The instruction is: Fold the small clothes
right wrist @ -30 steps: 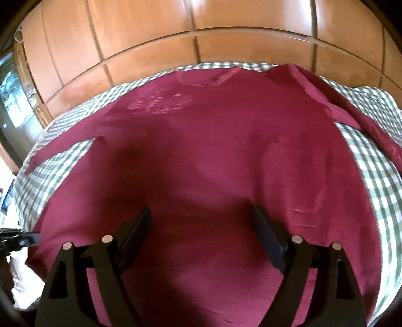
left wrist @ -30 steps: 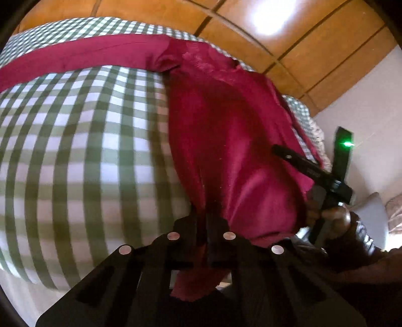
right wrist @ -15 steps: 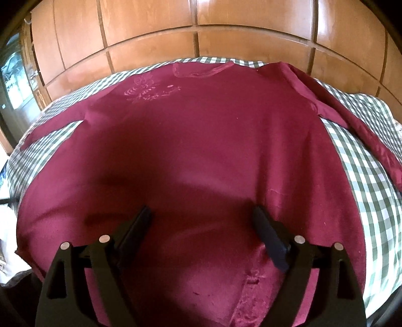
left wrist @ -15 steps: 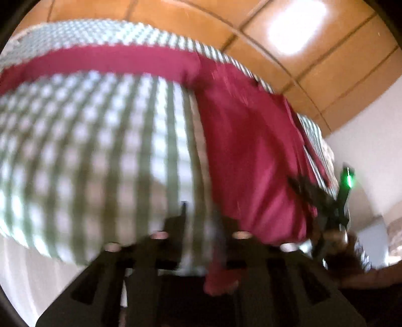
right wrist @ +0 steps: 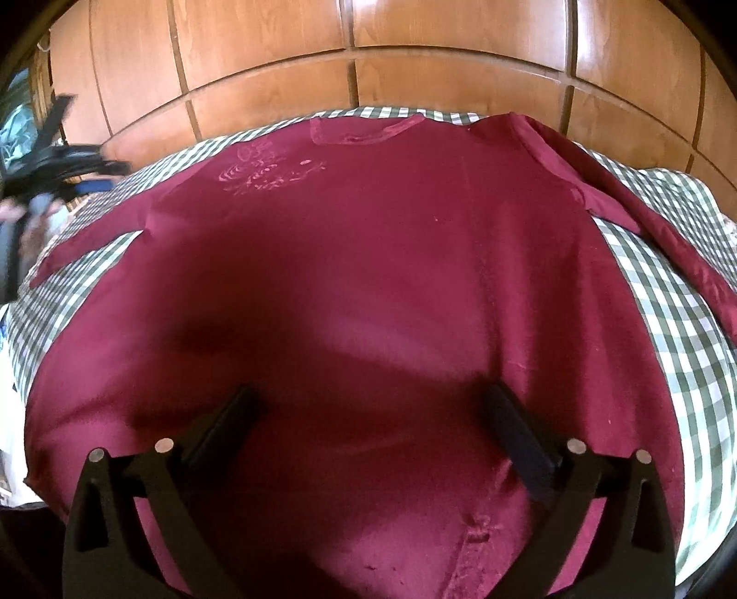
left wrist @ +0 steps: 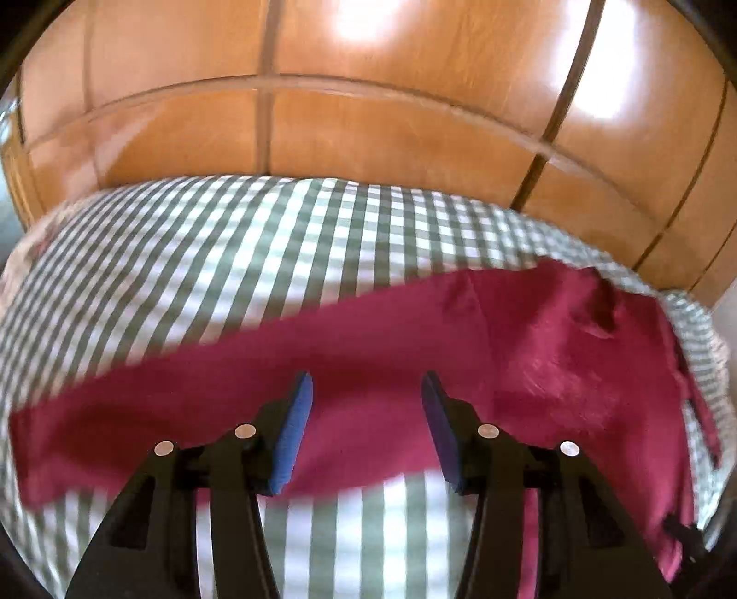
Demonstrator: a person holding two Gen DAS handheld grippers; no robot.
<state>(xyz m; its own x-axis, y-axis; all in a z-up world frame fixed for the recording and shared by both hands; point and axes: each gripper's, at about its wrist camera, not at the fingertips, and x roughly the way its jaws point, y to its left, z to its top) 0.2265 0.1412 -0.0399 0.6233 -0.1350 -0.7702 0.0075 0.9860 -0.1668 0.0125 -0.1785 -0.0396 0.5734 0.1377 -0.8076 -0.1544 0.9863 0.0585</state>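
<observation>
Behind everything stood the wooden panel wall (right wrist: 414,41), which filled the top of both views from 10 to 2 o'clock. Below it lay the bed with the green and white checked sheet (left wrist: 258,230). On this sheet your red shirt (right wrist: 350,258) was spread flat and took up most of the right wrist view, its collar (right wrist: 364,131) at 12 o'clock and pale embroidery (right wrist: 265,173) just beside the collar, toward 11 o'clock. One sleeve (left wrist: 193,396) ran across the left wrist view from 9 o'clock toward the center, and the other sleeve (right wrist: 645,221) lay at 2 o'clock in the right wrist view.

Your left gripper (left wrist: 366,396) was over the sleeve with its fingers wide apart and nothing between them; I cannot tell if they touched the cloth. Your right gripper (right wrist: 368,410) was over the lower part of the shirt, also spread wide and holding nothing.
</observation>
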